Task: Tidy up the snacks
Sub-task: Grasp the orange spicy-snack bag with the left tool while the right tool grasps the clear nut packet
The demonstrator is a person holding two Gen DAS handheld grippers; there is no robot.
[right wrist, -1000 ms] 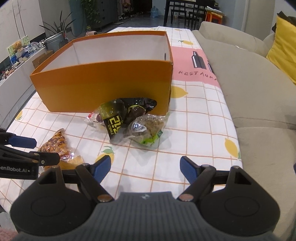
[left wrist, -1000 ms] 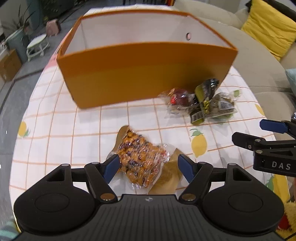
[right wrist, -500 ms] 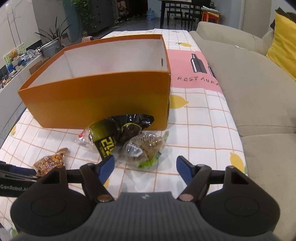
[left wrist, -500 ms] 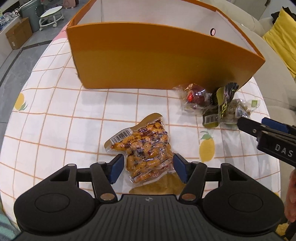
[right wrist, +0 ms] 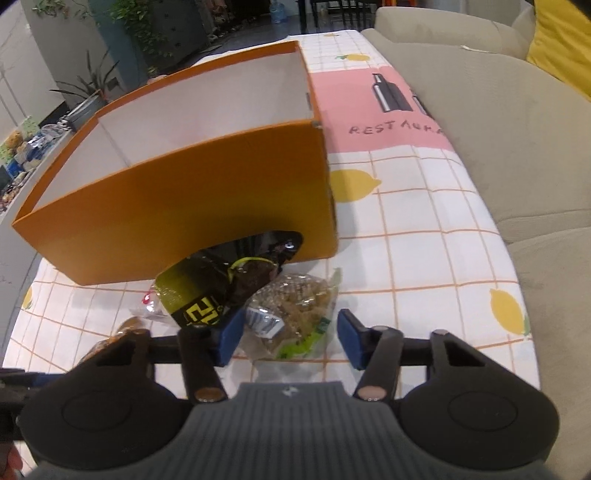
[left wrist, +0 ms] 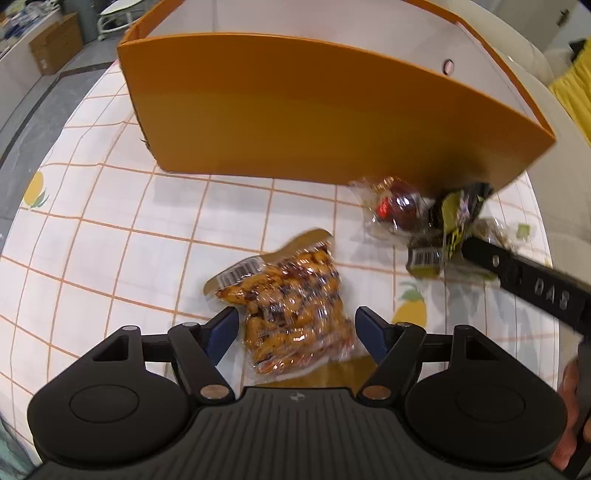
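Left gripper [left wrist: 295, 326] jaws opening, wide apart round the orange snack bag [left wrist: 291, 306] — no pad contact. Right gripper [right wrist: 290, 336] jaws closing on the clear green-edged pack [right wrist: 295, 314], not yet clamped — orange box [right wrist: 192, 206] just behind.

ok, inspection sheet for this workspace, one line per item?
Surface: lemon-print checked tablecloth, flat.
Job's things: orange box open-topped, no snacks seen inside; peanut pack, black-yellow pack, green-labelled clear pack, red-brown pack all outside it.
Clutter: nothing seen.
Grippers: left tool straddles peanut pack, jaws opening; right tool closing around green-labelled pack, pads not pressing.
Cables: nothing seen.
Surroundings: beige sofa, yellow cushion, plants.
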